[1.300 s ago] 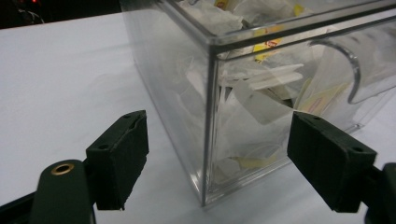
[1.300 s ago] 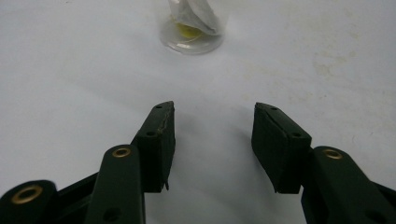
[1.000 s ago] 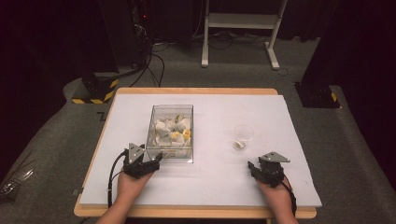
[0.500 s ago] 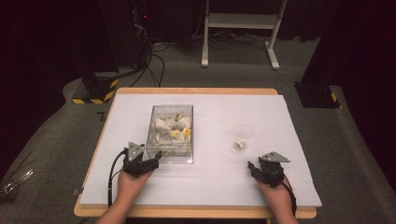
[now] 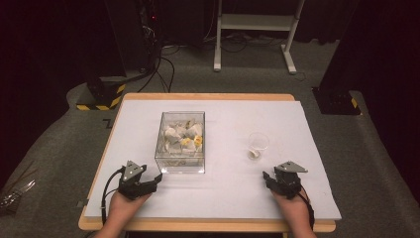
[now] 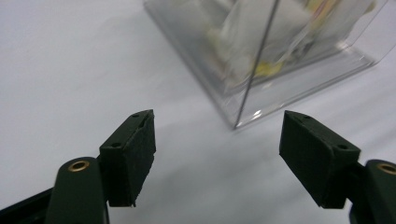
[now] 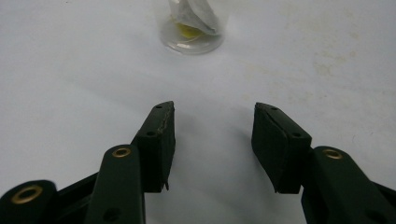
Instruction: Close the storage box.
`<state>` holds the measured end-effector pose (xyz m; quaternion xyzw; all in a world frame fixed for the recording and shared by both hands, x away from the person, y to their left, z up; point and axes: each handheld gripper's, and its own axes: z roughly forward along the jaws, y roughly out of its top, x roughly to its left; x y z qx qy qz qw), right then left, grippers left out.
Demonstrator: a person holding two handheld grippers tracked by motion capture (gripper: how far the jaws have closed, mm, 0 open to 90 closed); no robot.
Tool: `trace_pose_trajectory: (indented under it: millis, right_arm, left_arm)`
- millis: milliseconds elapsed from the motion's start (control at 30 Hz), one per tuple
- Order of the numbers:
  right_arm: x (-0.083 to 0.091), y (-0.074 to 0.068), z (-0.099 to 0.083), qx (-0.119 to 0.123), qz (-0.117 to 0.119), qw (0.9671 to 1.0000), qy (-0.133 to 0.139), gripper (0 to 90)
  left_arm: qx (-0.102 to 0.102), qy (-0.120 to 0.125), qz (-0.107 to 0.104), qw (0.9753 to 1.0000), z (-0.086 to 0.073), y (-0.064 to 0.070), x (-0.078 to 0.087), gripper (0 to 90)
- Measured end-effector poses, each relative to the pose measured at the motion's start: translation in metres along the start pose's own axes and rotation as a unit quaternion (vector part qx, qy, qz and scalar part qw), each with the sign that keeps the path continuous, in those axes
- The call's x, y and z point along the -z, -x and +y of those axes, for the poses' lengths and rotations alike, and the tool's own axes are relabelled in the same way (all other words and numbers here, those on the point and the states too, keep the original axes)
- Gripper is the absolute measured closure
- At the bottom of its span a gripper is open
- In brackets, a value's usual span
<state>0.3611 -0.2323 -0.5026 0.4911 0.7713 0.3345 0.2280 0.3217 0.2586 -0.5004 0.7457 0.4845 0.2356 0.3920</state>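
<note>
A clear plastic box full of white and yellow sachets stands on the white table. Its near corner rises just ahead of my left gripper, which is open and holds nothing. In the high view the left gripper rests near the table's front left, close to the box's front left corner. A small clear cup with a sachet in it stands to the right of the box. The cup lies straight ahead of my right gripper, open and empty. The right gripper sits at the front right.
The white sheet covers a wooden table whose edge shows in front. A white desk frame and black stands with cables are on the floor behind the table. Bare white surface lies between the two grippers.
</note>
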Motion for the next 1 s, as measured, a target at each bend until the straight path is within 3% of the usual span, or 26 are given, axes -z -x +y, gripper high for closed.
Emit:
trace_pose_trajectory:
  millis: [167,267,367,1000]
  right_arm:
    - [0.000,0.000,0.000,0.001,0.000,1.0000,0.000,49.5]
    - [0.000,0.000,0.000,0.001,-0.001,1.0000,0.000,49.5]
    - [0.000,0.000,0.000,0.000,0.000,1.0000,0.000,49.4]
    - [0.000,-0.001,0.000,0.002,-0.005,1.0000,-0.001,47.8]
  left_arm:
    - [0.010,-0.052,0.019,0.9984,-0.009,-0.016,0.002,26.2]
    - [-0.007,-0.064,0.036,0.9973,-0.010,-0.018,0.005,24.8]
    - [-0.001,-0.056,0.027,0.9981,-0.013,-0.022,0.005,20.6]
    - [-0.005,-0.056,0.019,0.9982,-0.013,-0.023,0.005,18.6]
